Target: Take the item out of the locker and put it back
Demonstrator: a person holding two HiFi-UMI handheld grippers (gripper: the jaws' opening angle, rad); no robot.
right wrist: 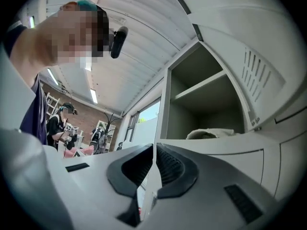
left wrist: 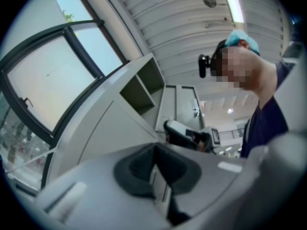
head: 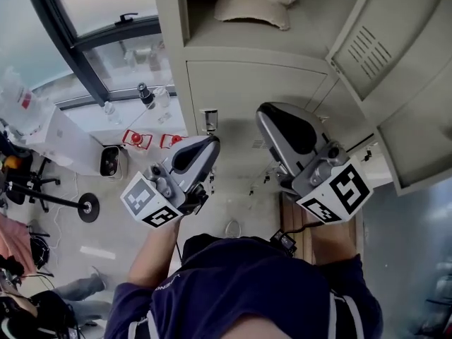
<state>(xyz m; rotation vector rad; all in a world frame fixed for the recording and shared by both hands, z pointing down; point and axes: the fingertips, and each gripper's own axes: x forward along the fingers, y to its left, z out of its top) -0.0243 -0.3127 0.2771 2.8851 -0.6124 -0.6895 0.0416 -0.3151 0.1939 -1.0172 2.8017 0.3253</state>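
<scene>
Facing open locker (head: 240,76); item (head: 251,6) at 12 o'clock, untouched. Left gripper (head: 210,143) and right gripper (head: 265,115) closed, empty. Next: open one, reach up.

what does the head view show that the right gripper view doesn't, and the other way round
Only the head view: the left gripper and right gripper from above with their marker cubes, plus the window beside the locker. Only the right gripper view: its own jaws shut on nothing, ceiling lights and another person in the background. Both: the open locker with the pale item inside and its vented door.
</scene>
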